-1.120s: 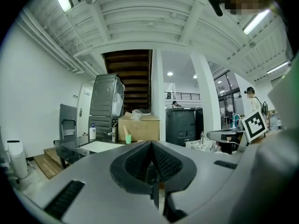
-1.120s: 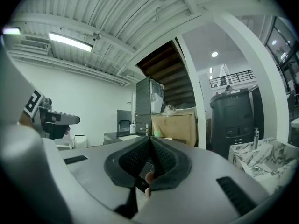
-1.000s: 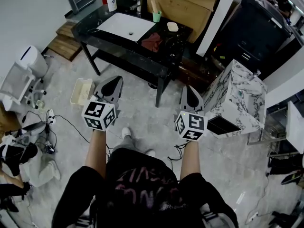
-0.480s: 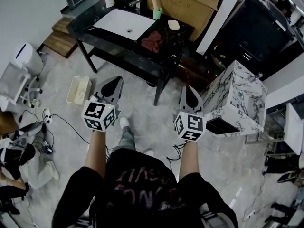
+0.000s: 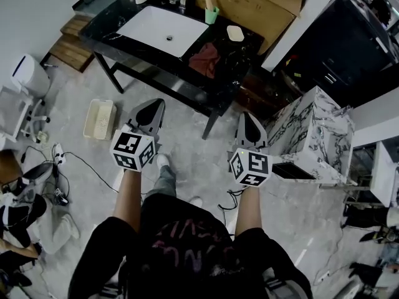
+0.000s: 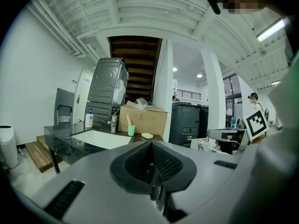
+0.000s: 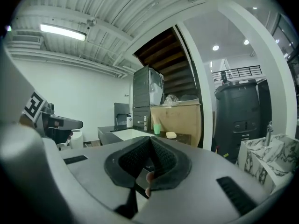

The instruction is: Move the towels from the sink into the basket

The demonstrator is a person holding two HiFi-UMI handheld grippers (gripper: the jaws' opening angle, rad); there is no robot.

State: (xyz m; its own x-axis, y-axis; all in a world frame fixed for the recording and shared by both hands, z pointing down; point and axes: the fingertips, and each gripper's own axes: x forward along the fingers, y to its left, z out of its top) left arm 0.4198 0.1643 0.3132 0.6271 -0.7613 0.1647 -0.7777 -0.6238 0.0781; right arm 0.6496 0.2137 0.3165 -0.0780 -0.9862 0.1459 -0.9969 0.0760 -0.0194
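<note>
my left hand-held gripper (image 5: 150, 108) pressed together, empty | my right hand-held gripper (image 5: 249, 119) likewise | red towel (image 5: 204, 60) on desk (image 5: 182, 83) just beside sink (image 5: 156, 27) | basket (image 5: 100, 118) on floor (image 5: 190, 143), well apart

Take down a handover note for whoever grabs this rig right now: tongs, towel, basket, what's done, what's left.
Left tongs: shut, empty, over the floor short of the counter.
Right tongs: same.
Towel: red, on the counter right of the sink.
Basket: on the floor left of the counter, no towel visible inside.
Done: nothing.
Left: step up, grab the towel, drop it in the basket.
</note>
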